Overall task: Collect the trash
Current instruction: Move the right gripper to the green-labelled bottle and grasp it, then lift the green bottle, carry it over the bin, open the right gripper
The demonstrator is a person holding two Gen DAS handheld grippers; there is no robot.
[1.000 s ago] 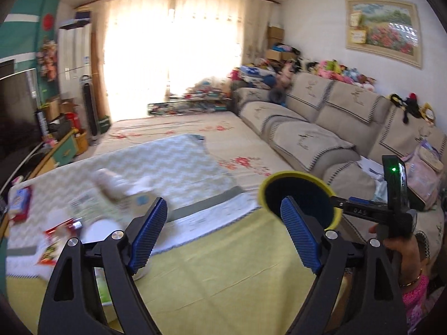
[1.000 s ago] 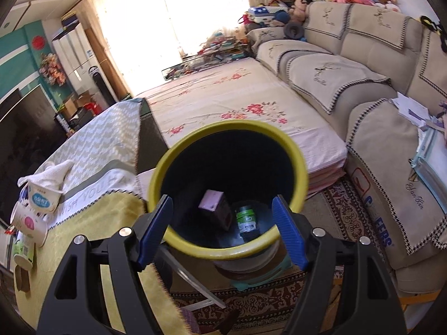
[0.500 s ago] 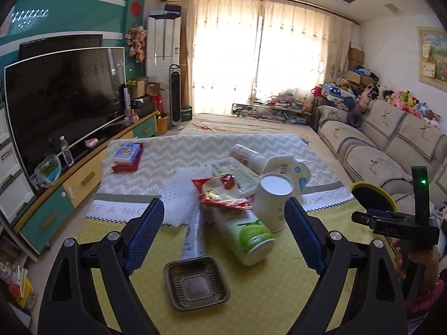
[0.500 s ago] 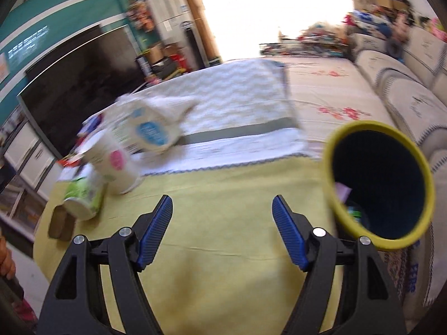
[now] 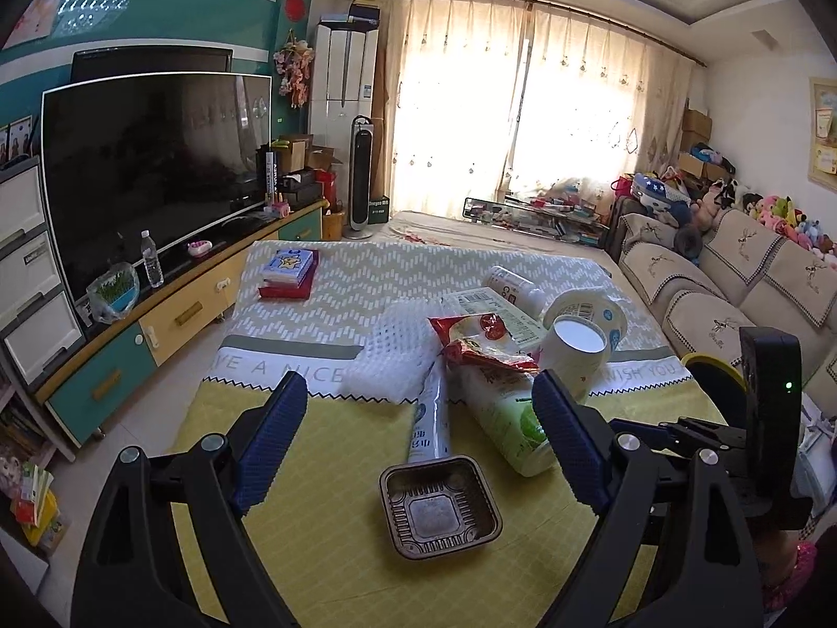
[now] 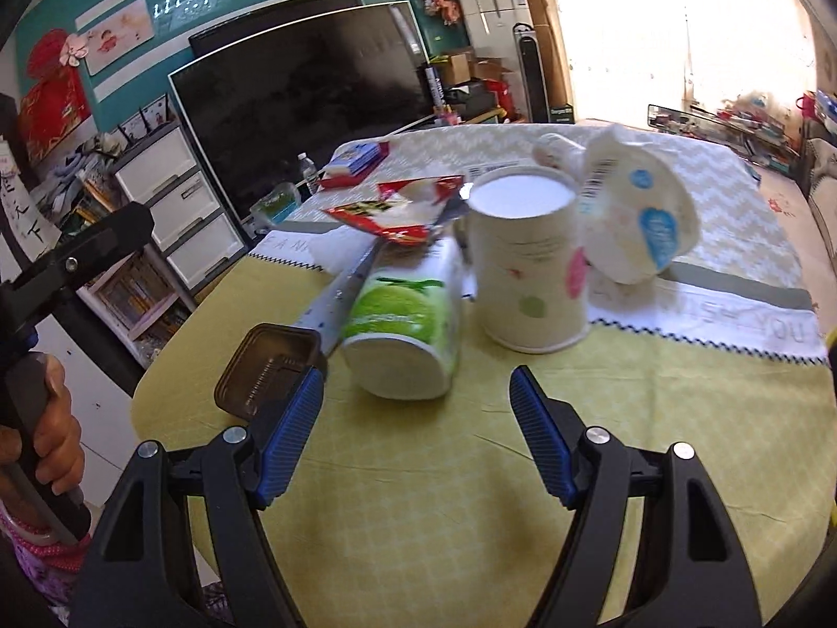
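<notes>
My left tongs (image 5: 418, 434) and right tongs (image 6: 413, 418) both gape empty over the counter's (image 6: 680, 418) near edge, ready for the heaped trash (image 6: 403, 314).

Cloth-covered table (image 5: 335, 534) under cups, bottle, tray, wrapper.

The left claw (image 5: 418, 434) points forward and somewhat downward, its blue-padded jaws spread wide with nothing pressed between them. The right claw (image 6: 416, 434) also tilts downward, jaws standing well apart and empty. In the right wrist view, the person's left hand (image 6: 49, 429) wraps around a dark handle off to the left of that claw. In the left wrist view, the right claw's black body shows to the right of the left claw.
</notes>
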